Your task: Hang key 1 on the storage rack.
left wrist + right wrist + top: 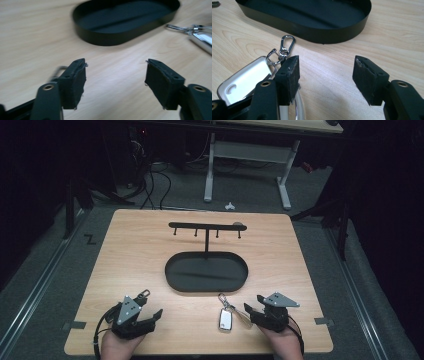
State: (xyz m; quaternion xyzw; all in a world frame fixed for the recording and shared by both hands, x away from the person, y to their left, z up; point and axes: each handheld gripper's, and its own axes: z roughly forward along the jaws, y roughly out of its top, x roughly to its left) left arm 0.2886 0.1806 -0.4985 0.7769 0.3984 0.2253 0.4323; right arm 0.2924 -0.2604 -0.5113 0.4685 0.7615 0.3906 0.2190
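Nearest the high camera, two hands come in over the near edge of the wooden table (280, 245), each holding a black gripper. Using the black oval tray (206, 271) at the table's middle as landmark: the left gripper (152, 312) sits on the near-left side of the tray, well apart from it, and the right gripper (252, 305) sits on its near-right side. Both stand with jaws spread and nothing pressed between the pads; in the left gripper view the left gripper (116, 75) frames only bare wood, and in the right gripper view the right gripper (325, 75) does the same. A silver key fob (226, 319) lies flat on the table just in front of the tray's near rim, between the two grippers and close beside the right one; its clip (222, 297) points toward the tray. In the right gripper view the key fob (244, 80) lies just outside the left-hand jaw, its snap clip (287, 42) lying near the tray (312, 32) wall without touching it; a clear loop shows under that jaw. In the left gripper view the key fob (202, 40) appears blurred at the right edge, near the tray (105, 40). A small metal clasp (143, 294) lies just beyond the left gripper, on the tray's near-left side. From the tray's far side rises a thin post carrying a black hook bar (206, 225).
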